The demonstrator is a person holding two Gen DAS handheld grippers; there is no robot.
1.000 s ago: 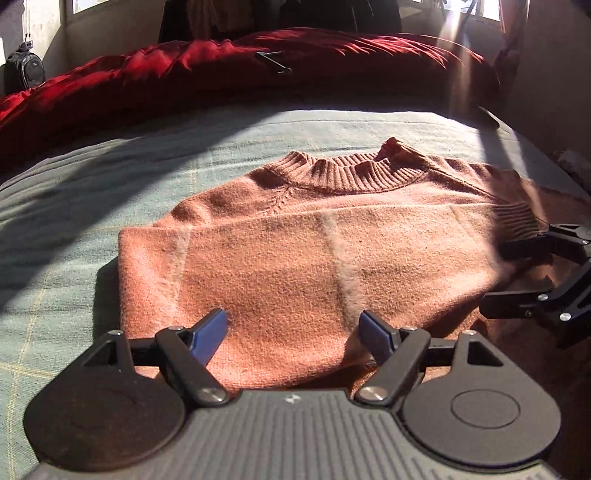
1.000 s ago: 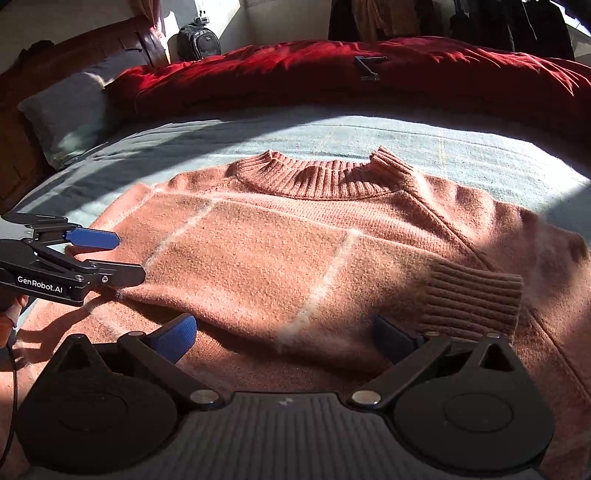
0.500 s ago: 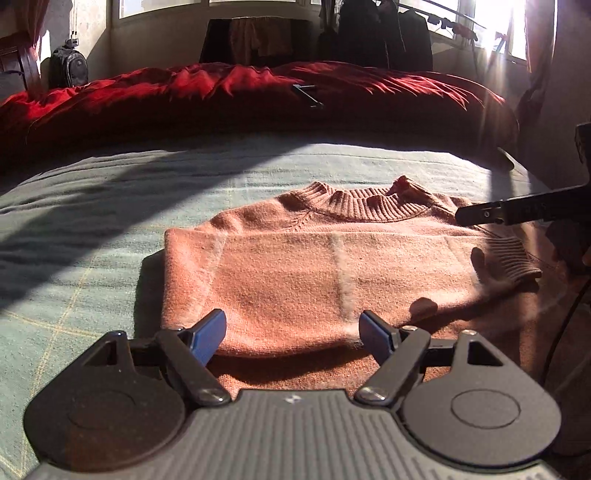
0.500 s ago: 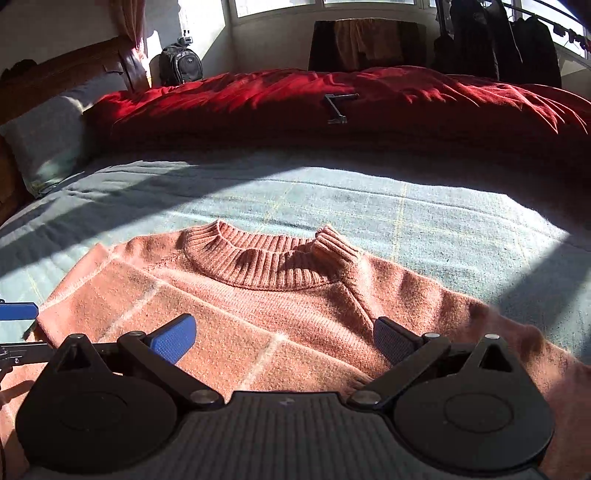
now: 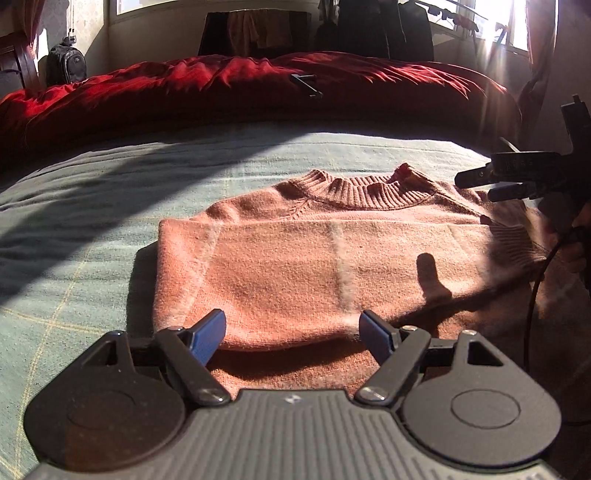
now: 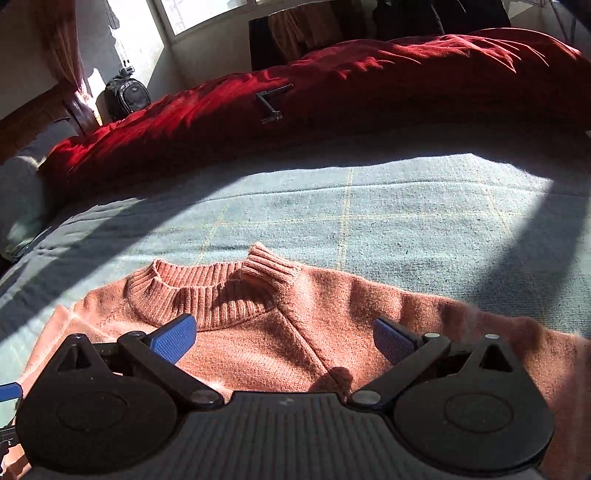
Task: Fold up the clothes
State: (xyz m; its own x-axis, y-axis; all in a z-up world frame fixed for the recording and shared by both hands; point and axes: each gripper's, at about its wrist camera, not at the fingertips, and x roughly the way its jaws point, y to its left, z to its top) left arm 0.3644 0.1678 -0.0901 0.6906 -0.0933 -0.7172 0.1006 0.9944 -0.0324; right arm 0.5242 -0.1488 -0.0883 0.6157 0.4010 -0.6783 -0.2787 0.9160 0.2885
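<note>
A salmon-pink knitted sweater [image 5: 314, 258] lies flat on a bed, on a grey-green blanket [image 5: 92, 229] crossed by thin yellow check lines. The sweater's ribbed collar [image 6: 207, 291] points away from the cameras, toward a rumpled red duvet [image 5: 221, 92] heaped along the far side of the bed. One sleeve is folded across the sweater's front, its ribbed cuff [image 5: 517, 243] ending near the sweater's right edge in the left wrist view.

Strong sunlight falls across the blanket and sweater, broken by long curved shadows. Beyond the red duvet stand a window [image 6: 199, 14], a dark backpack [image 6: 127, 94] against the wall, and dark garments [image 5: 384, 33] hanging near the window. A small black metal piece [image 5: 306, 85] rests on the duvet. A grey pillow [image 6: 22, 199] sits at the duvet's left end in the right wrist view.

The left tool [image 5: 293, 334] hovers at the sweater's near edge, its blue-padded jaws spread wide and empty. The right tool [image 6: 284, 338] hangs just this side of the collar, its jaws likewise wide apart, holding nothing.
</note>
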